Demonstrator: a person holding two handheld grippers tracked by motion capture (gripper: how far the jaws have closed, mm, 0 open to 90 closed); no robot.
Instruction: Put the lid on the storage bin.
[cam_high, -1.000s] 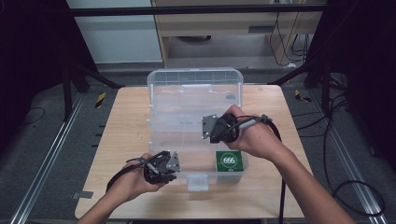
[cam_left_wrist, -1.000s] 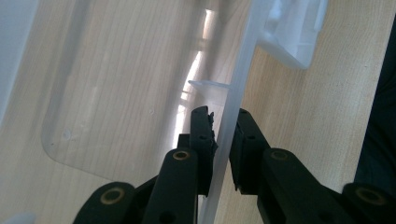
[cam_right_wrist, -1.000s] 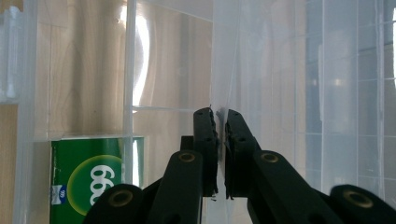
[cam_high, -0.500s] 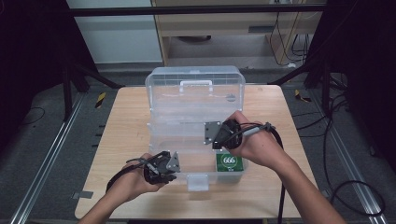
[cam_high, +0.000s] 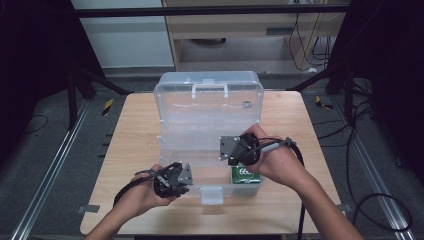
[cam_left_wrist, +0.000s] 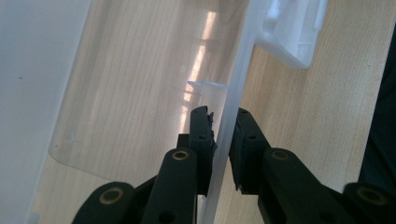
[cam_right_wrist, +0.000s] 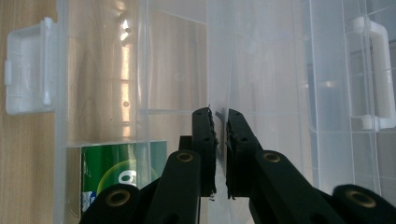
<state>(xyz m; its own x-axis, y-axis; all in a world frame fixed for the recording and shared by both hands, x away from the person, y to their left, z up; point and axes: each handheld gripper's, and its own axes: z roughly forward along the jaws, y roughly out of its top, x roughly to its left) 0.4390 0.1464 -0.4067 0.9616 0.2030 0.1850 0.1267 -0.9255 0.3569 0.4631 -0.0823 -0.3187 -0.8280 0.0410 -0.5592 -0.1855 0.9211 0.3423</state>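
Left side first: the left gripper (cam_high: 174, 180) sits low at the near left corner of the clear box (cam_high: 209, 107), which stands mid-table (cam_high: 125, 130) with its lid up at the back. From above you only get the hand wrapped round it. Its own view tells more: the jaws are nearly closed, one each side of the box's thin front wall (cam_left_wrist: 233, 112), pinching it, with a white latch (cam_left_wrist: 294, 32) further along the same edge.

Moving right, that latch (cam_high: 211, 195) hangs off the middle of the front rim in the high view. Just past it, a green pack (cam_high: 245, 174) lies in the near right compartment.

Now the right gripper (cam_high: 241, 150), held over the box just behind that pack. From above the jaws are hidden. Its own view shows them almost together on a thin clear wall (cam_right_wrist: 219, 93) inside the box, green pack (cam_right_wrist: 121, 172) down to one side, white handle (cam_right_wrist: 373, 70) on the lid at the other.
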